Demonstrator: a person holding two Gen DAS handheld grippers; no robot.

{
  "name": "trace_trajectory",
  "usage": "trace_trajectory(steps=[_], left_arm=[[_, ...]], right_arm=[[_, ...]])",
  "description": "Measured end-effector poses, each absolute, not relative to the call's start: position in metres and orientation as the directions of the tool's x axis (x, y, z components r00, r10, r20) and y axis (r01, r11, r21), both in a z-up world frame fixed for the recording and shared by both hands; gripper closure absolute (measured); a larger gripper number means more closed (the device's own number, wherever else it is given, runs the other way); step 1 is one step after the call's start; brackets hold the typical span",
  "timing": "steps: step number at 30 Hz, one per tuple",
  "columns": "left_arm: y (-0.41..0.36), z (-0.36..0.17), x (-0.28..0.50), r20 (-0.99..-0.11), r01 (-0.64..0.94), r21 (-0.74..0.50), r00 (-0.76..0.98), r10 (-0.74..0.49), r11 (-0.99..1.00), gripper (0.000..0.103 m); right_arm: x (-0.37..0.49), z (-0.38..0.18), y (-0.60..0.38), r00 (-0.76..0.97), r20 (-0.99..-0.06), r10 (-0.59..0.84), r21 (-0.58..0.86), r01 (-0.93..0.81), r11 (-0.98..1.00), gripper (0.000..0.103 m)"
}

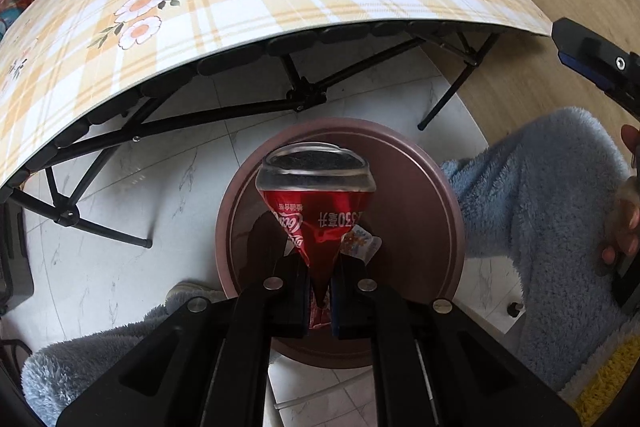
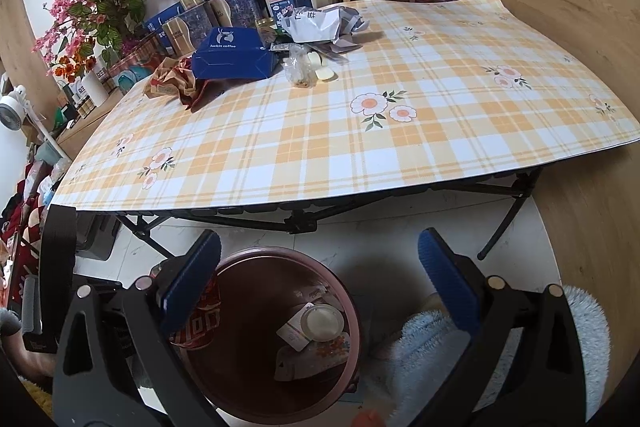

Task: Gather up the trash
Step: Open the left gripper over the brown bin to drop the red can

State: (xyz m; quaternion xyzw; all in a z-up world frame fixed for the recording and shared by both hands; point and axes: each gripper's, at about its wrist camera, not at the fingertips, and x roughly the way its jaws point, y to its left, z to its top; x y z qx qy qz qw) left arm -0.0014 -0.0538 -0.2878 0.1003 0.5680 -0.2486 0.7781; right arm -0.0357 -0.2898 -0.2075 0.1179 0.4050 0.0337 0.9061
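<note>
A: Left wrist view first: your left gripper (image 1: 320,291) is clenched hard on one crushed red cola can (image 1: 316,203), pinching its flattened end, open end away from you at centre frame. It hangs right over the mouth of the pink trash bin (image 1: 452,211) on the floor.

B: And my right gripper (image 2: 320,283)?

A: Released, jaws spread wide with nothing between them, hovering above the same bin at the bottom of its own view.

B: What could go wrong from here?

A: The can sits near the bin's far-left side in your view. Let go while tilted and I'd judge it could clip the rim and roll under the folding table (image 2: 400,131). Your blue fleece sleeve (image 1: 540,211) is also close on the right.

B: Counts?

A: One can, one bin, two grippers. Still on the table, upper left of the right wrist view: one blue coffee bag (image 2: 234,53), one crumpled brown wrapper (image 2: 172,83), one clear plastic bag (image 2: 300,67), one crumpled white paper (image 2: 324,23).
</note>
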Motion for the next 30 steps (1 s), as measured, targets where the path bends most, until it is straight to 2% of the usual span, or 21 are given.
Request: trace_trajectory(steps=[6,8,9,10,12,17,22,30], left_arm=[[-0.051,-0.284,-0.002,-0.926,0.495,-0.153,0.229,-0.299,0.855,0.093],[-0.049,-0.281,-0.002,-0.921,0.494,-0.161,0.236,-0.311,0.854,0.077],[-0.047,-0.278,-0.003,-0.914,0.493,-0.170,0.244,-0.324,0.853,0.061],[-0.046,-0.275,-0.004,-0.907,0.493,-0.174,0.256,-0.333,0.852,0.056],[-0.042,-0.266,-0.005,-0.888,0.491,-0.183,0.290,-0.358,0.852,0.055],[-0.034,-0.249,-0.008,-0.849,0.467,-0.198,0.358,-0.389,0.862,0.039],[-0.018,-0.229,-0.010,-0.793,0.414,-0.215,0.454,-0.406,0.884,0.018],[0.017,-0.203,-0.008,-0.705,0.267,-0.261,0.604,-0.372,0.928,0.007]], right_arm=[[-0.038,-0.206,-0.289,0.678,-0.718,0.156,0.234,0.024,0.972,0.006],[-0.037,-0.206,-0.290,0.678,-0.719,0.154,0.236,0.030,0.971,0.006],[-0.037,-0.206,-0.291,0.677,-0.719,0.153,0.237,0.032,0.971,0.006],[-0.037,-0.205,-0.291,0.678,-0.719,0.152,0.237,0.033,0.971,0.006],[-0.037,-0.205,-0.290,0.680,-0.717,0.152,0.234,0.030,0.972,0.006],[-0.038,-0.204,-0.288,0.681,-0.717,0.148,0.225,0.025,0.974,0.006],[-0.038,-0.204,-0.288,0.682,-0.716,0.153,0.228,0.021,0.973,0.006],[-0.034,-0.192,-0.290,0.701,-0.693,0.168,0.222,-0.014,0.975,0.006]])
